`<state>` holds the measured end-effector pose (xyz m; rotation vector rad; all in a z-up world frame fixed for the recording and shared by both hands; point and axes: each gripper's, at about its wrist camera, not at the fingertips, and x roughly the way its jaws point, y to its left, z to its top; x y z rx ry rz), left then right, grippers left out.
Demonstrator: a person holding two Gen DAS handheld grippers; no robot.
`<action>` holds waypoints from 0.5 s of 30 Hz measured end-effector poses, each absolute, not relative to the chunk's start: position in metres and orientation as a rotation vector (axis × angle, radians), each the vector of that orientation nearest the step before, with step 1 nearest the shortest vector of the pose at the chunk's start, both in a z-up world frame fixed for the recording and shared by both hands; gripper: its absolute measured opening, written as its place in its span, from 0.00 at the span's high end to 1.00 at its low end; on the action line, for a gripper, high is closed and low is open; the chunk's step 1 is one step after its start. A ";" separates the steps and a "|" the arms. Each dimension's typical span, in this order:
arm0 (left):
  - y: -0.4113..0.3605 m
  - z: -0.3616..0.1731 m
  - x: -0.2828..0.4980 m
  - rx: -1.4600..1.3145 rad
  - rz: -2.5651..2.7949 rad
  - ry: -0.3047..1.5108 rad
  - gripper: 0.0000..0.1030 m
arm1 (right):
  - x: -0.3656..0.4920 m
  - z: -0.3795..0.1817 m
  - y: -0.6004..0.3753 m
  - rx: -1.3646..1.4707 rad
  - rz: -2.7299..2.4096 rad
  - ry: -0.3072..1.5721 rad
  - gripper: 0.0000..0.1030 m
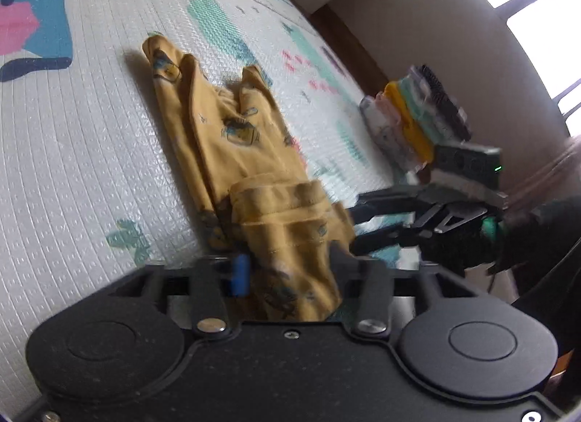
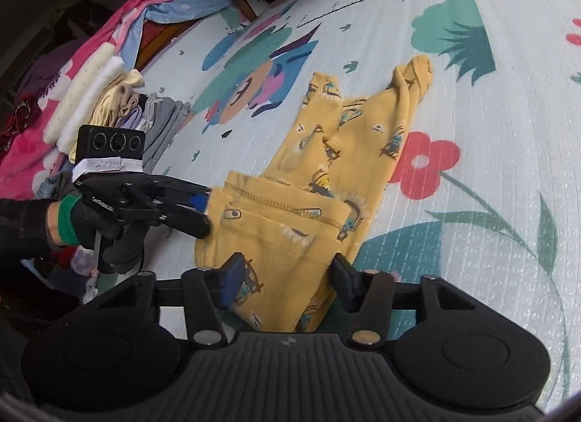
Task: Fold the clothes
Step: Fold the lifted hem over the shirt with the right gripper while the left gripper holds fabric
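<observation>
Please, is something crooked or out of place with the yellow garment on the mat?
Yes. The yellow garment lies slanted on the play mat, its two far ends splayed apart and wrinkled. The near part is folded back unevenly, so the stitched hem runs askew. Nothing looks torn or spilled.

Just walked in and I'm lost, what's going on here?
A person is folding yellow printed trousers on a play mat, with a claw in each hand. The waist end is already doubled over. The left claw is at its edge; the right claw straddles the near fabric, jaws apart. Folded stacks wait beside.
</observation>
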<state>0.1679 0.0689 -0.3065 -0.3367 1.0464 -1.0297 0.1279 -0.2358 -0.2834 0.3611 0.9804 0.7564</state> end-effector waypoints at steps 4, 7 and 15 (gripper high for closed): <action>0.062 -0.283 0.150 -0.225 -1.067 0.937 0.94 | 0.111 -0.274 -0.229 0.239 0.759 0.895 0.86; 0.053 -0.265 0.122 -0.132 -1.143 0.887 0.94 | 0.087 -0.264 -0.225 0.173 0.830 0.861 0.88; 0.036 -0.242 0.025 0.356 -1.310 0.706 0.94 | 0.006 -0.243 -0.208 -0.028 1.010 0.843 0.89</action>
